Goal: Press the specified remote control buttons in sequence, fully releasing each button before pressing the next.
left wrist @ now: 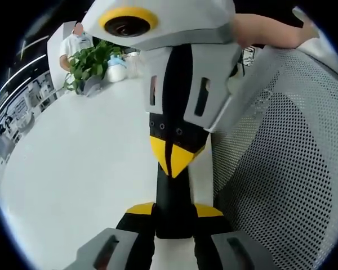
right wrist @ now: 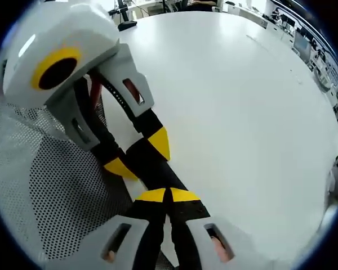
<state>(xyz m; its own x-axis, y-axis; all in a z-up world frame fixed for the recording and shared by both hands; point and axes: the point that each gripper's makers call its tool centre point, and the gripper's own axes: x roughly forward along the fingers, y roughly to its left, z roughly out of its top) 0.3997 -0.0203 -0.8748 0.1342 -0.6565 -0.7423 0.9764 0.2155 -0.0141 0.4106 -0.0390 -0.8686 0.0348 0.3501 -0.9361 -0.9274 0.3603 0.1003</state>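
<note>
— So, where's the remote point(left wrist: 173, 197)?

— Clamped edge-on in my left claw point(left wrist: 174, 209), held over the near edge of the white table point(left wrist: 73, 169), beside the mesh chair back point(left wrist: 281, 169). It looks like a slim black bar.

— And the right claw point(right wrist: 169, 195)?

— Clenched on nothing, its yellow tips touching the remote's far end. I can't make out the buttons.

— Advice?

— Grip steady on the left, press straight down with the right tip, then lift fully clear before the next button.

Count: two grippers, left gripper point(right wrist: 139, 154) and right gripper point(left wrist: 174, 157); one white table point(right wrist: 231, 101); one mesh basket point(left wrist: 281, 169); one potted plant point(left wrist: 90, 64); one person point(left wrist: 76, 39).
</note>
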